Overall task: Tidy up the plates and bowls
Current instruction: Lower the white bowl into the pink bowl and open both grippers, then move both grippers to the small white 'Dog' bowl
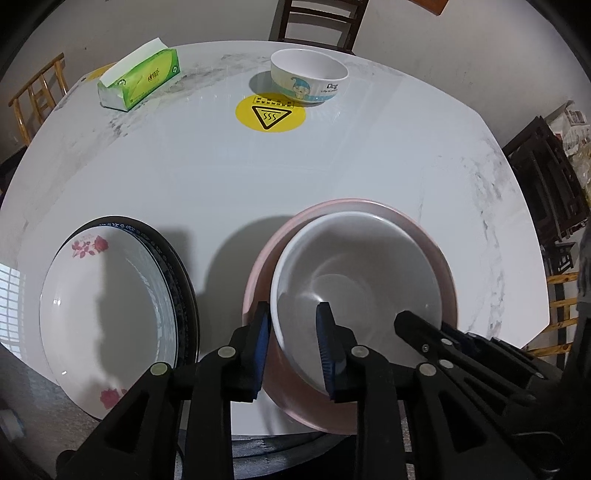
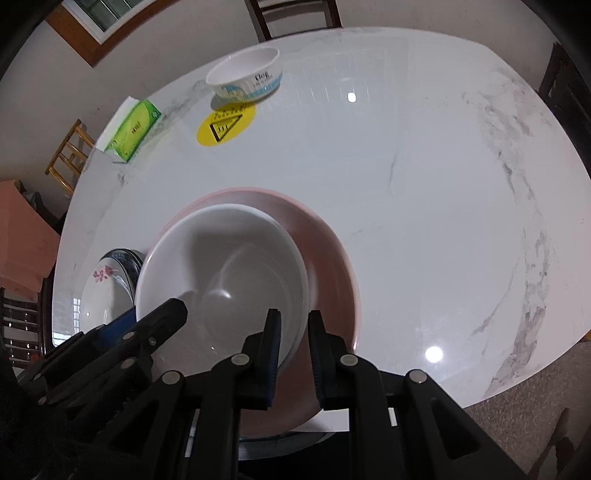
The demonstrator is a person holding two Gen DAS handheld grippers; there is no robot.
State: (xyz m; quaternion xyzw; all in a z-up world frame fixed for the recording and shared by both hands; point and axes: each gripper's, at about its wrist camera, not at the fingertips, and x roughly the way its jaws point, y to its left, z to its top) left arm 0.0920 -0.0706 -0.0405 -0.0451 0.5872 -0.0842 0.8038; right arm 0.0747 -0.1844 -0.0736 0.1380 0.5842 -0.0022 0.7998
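Observation:
A plain white bowl [image 1: 354, 269] sits tilted inside a larger pink bowl [image 1: 417, 229] at the near table edge. My left gripper [image 1: 293, 332] straddles the white bowl's near-left rim, jaws open with a gap on both sides. My right gripper [image 2: 295, 343] straddles the white bowl's [image 2: 225, 273] near-right rim inside the pink bowl [image 2: 325, 251], also with a gap. A rose-patterned white plate [image 1: 107, 310] lies on a dark blue-rimmed plate [image 1: 177, 266] at the left. A cartoon-printed bowl [image 1: 308, 75] stands at the far side.
A green tissue box [image 1: 142, 79] lies at the far left of the white marble table [image 1: 332, 155]. A yellow hot-surface sticker [image 1: 270, 112] is near the cartoon bowl. Wooden chairs [image 1: 317, 22] stand around the table.

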